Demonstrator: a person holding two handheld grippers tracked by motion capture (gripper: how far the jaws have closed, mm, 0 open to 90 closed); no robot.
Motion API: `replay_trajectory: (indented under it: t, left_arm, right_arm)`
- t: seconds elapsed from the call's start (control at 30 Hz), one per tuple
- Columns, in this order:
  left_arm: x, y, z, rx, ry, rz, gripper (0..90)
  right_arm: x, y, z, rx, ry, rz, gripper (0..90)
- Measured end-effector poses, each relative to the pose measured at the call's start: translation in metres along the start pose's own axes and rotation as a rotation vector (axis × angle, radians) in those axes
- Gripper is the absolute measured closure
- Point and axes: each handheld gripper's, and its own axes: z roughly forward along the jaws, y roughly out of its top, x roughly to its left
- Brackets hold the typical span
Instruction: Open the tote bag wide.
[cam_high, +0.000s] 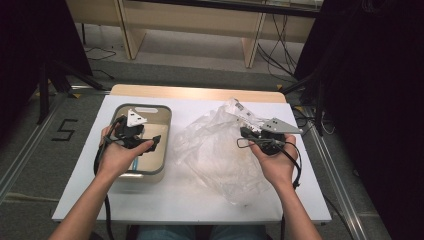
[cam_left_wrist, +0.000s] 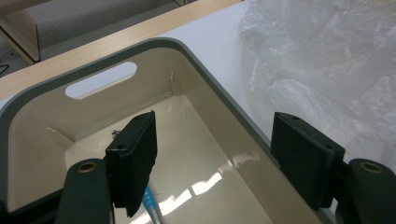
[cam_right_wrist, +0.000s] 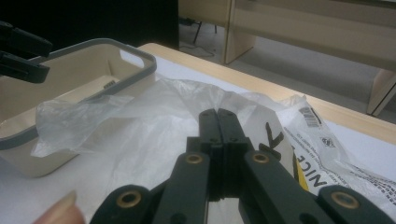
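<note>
the clear plastic bag (cam_high: 220, 150) lies crumpled on the right half of the white worktop (cam_high: 175, 200), just right of the beige bin (cam_high: 167, 125). the right gripper (cam_right_wrist: 219, 123) has its fingers clenched on a fold of it. the left gripper (cam_left_wrist: 212, 154) hangs over the bin, fingers released and holding nothing.

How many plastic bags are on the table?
1. The clear plastic bag lies crumpled on the white table, right of the beige bin. The right tool pinches its edge. More could hide underneath.
</note>
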Motion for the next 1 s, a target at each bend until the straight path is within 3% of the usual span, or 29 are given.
replay_trajectory:
  t: [0.3,1.0]
  left_arm:
    - [0.008,-0.004,0.010,0.041,0.013,-0.021,31.5]
    - [0.020,-0.007,0.019,0.069,0.034,-0.054,31.5]
  right_arm:
    - [0.001,-0.001,0.000,0.003,0.005,-0.003,90.0]
    - [0.000,-0.001,0.001,0.005,0.003,0.002,90.0]
